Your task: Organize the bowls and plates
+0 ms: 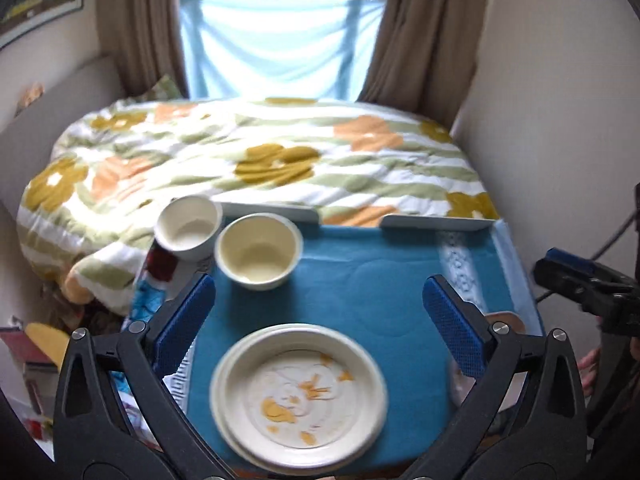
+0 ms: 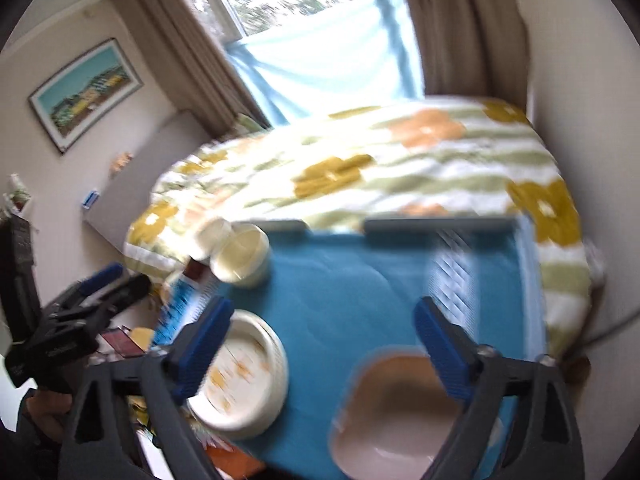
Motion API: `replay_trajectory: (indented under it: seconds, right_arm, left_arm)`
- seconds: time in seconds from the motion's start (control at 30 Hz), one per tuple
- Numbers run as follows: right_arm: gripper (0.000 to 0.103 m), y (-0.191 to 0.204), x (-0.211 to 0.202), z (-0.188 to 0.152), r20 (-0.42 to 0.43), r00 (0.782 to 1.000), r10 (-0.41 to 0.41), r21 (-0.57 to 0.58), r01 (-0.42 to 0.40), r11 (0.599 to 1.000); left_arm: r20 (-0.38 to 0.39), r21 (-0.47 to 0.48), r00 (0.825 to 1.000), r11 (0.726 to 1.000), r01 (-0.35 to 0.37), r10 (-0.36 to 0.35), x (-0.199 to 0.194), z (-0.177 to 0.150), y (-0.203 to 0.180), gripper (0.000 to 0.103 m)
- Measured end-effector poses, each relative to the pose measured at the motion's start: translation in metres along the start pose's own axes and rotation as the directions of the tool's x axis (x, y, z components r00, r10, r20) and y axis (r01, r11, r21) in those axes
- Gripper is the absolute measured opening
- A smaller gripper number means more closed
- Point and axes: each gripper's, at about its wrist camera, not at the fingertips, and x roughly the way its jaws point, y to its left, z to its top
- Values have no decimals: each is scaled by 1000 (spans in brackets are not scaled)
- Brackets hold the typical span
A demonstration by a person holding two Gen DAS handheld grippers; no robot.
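Teal cloth (image 1: pixel 352 292) covers the table in the left wrist view, and on it the cream plates (image 1: pixel 298 396) sit as a low stack at 6 o'clock, patterned with orange flecks, directly below and between the fingers of the left gripper (image 1: pixel 318 320), not touched. Jaws stand spread wide, blue pads well apart, nothing between them or held. Two cream bowls rest at 10–11 o'clock: the nearer bowl (image 1: pixel 258 250) on the cloth, the farther bowl (image 1: pixel 188 226) just beside it at the table's left edge, rims close; contact cannot be told. Right gripper's tip (image 1: pixel 580 284) shows at 3 o'clock, off the table edge. Judgement: plates look gathered already; step in hand reads as a pause between placements, both tools clear of the dishes. Right wrist view, blurred: right gripper (image 2: pixel 324 336) also gapes fully, empty. A pinkish-tan squarish bowl (image 2: pixel 400 412) lies at 5–6 o'clock, under the right-hand finger, which covers part of its rim; whether pad and rim meet cannot be told. Plate stack (image 2: pixel 244 376) sits at 7–8 o'clock behind the left-hand finger; both cream bowls at 10 o'clock. Left gripper (image 2: pixel 80 320) hangs at 9 o'clock, off the table. Judgement: likely remaining work is grouping bowls; next move calls for lowering onto one rim, pads straddling the wall, closing gently, since a thin rim may slip or tip.
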Motion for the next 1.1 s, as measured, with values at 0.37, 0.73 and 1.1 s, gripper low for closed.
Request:
replay_trajectory:
  seconds: [0.37, 0.73, 1.1]
  right_arm:
    - [100, 64, 153, 39, -203, 976, -78, -41, 71, 997]
    - [51, 62, 275, 22, -381, 921, -85, 41, 108, 993]
    - [23, 64, 301, 16, -432, 900, -52, 79, 95, 992]
  left_arm:
    - [-222, -227, 967, 971, 73, -124, 111, 6, 141, 84]
    - [-375, -240, 893, 956, 168, -251, 217, 3, 160, 47]
    - [-432, -199, 866, 964, 179, -250, 248, 5, 154, 19]
